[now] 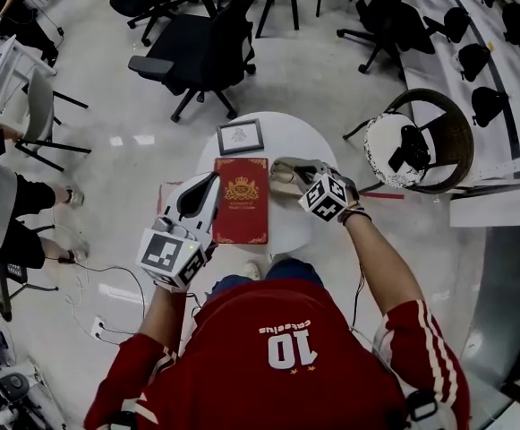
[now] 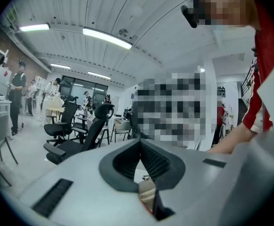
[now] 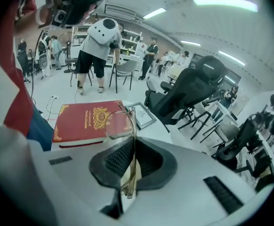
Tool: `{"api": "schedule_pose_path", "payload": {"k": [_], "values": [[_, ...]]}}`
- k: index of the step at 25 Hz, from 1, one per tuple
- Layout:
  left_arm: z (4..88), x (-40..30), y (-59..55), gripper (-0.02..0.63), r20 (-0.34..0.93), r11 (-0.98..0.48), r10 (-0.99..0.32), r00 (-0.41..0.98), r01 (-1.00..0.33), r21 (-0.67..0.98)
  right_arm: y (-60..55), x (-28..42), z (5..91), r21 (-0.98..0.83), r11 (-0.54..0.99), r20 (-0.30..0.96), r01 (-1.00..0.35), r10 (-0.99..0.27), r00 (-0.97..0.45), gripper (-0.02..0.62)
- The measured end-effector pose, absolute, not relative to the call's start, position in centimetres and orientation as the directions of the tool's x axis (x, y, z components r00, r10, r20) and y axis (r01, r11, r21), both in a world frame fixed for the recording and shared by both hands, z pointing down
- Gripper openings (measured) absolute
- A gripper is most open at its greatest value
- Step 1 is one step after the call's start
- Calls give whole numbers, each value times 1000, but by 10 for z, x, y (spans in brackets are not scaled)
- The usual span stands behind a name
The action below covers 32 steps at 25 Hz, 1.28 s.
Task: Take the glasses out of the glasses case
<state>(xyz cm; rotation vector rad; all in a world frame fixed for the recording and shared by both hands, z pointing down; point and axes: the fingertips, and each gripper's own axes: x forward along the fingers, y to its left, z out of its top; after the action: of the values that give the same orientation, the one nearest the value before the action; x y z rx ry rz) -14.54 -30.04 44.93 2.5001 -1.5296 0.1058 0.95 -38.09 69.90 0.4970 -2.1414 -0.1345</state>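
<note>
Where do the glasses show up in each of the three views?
Head view: not discernible; presumably at the tips of the right gripper, beside the red book.
Left gripper view: not identifiable.
Right gripper view: glasses pinched between the jaws, lower centre.
Shared landmark: the red book, in head and right gripper views.

Glasses (image 3: 133,140) look like thin gold metal wire with clear lenses. The book (image 1: 241,200) has a smooth red cover with shiny gold print, and the tabletop's (image 1: 282,137) smooth white.
</note>
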Motion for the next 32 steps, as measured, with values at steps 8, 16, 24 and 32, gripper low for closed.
{"api": "schedule_pose_path", "payload": {"k": [8,16,24,32], "values": [[426,-150,-275,8,117,-461,-870,478,-875,147,-351,1,600,234,849,627,-474,-505,-594,26],[410,-153,-241,8,43,-509,-855,517,-852,122,-298,1,514,84,771,465,-632,-591,-659,26],[375,-153,-223,8,-8,-538,-842,540,-839,83,-259,6,429,10,707,268,-707,-683,-679,26],[344,-150,-209,8,-60,-562,-827,559,-825,64,-222,24,367,-72,641,73,-764,-761,-645,26]]}}
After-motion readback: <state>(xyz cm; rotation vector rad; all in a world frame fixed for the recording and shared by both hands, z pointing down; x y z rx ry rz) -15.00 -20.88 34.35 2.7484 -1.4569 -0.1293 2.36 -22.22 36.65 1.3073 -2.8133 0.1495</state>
